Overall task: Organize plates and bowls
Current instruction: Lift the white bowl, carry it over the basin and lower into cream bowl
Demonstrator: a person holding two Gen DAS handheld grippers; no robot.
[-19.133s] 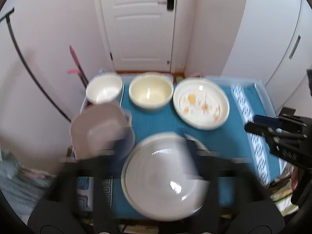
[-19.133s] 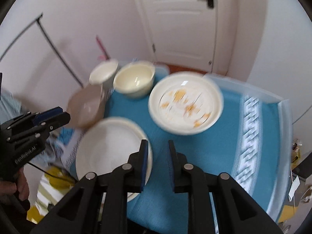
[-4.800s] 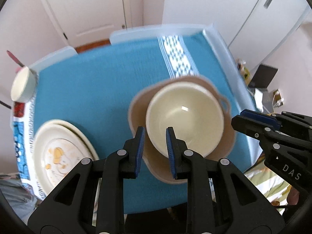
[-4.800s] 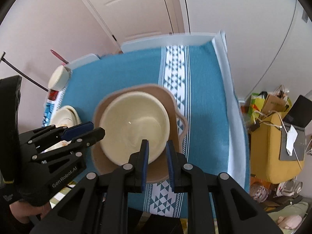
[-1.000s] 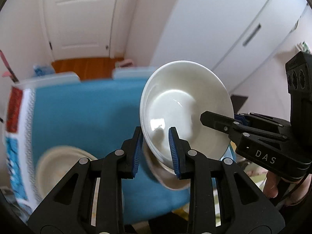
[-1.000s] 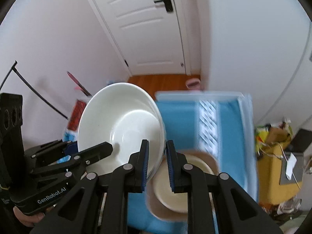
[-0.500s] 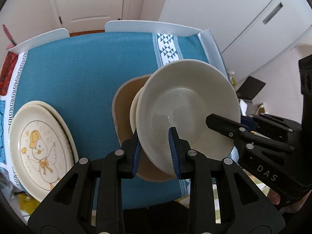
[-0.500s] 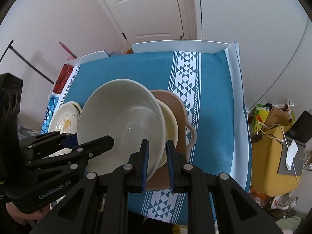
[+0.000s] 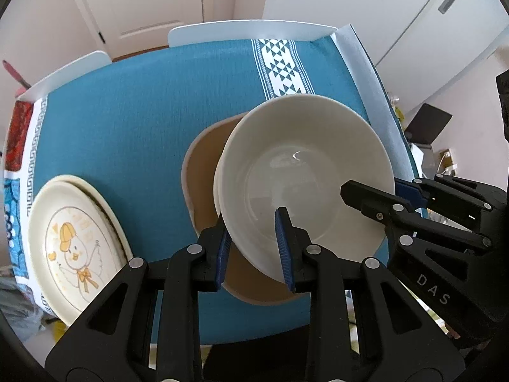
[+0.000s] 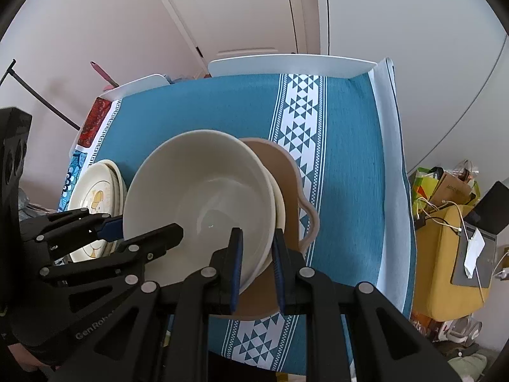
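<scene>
A large white bowl (image 9: 302, 172) (image 10: 197, 191) is held by its rim from both sides. My left gripper (image 9: 253, 232) (image 10: 127, 232) is shut on its left rim, and my right gripper (image 10: 256, 242) (image 9: 381, 197) is shut on its right rim. The bowl sits just over a cream bowl (image 10: 278, 200), of which only a rim sliver shows. That cream bowl lies in a brown handled dish (image 9: 203, 172) (image 10: 286, 175). Whether the white bowl rests in the cream one I cannot tell. To the left lies a stack of plates (image 9: 73, 245) (image 10: 95, 191), the top one with a duck picture.
A blue patterned tablecloth (image 9: 143, 111) (image 10: 350, 159) covers the table. White chair backs (image 9: 248, 30) stand at the far edge. A yellow stool with cables and bags (image 10: 445, 254) is off the table's right side.
Both grippers came down with the white bowl, from up in front of the door to just over the cream bowl in the brown dish. Their grip is unchanged.
</scene>
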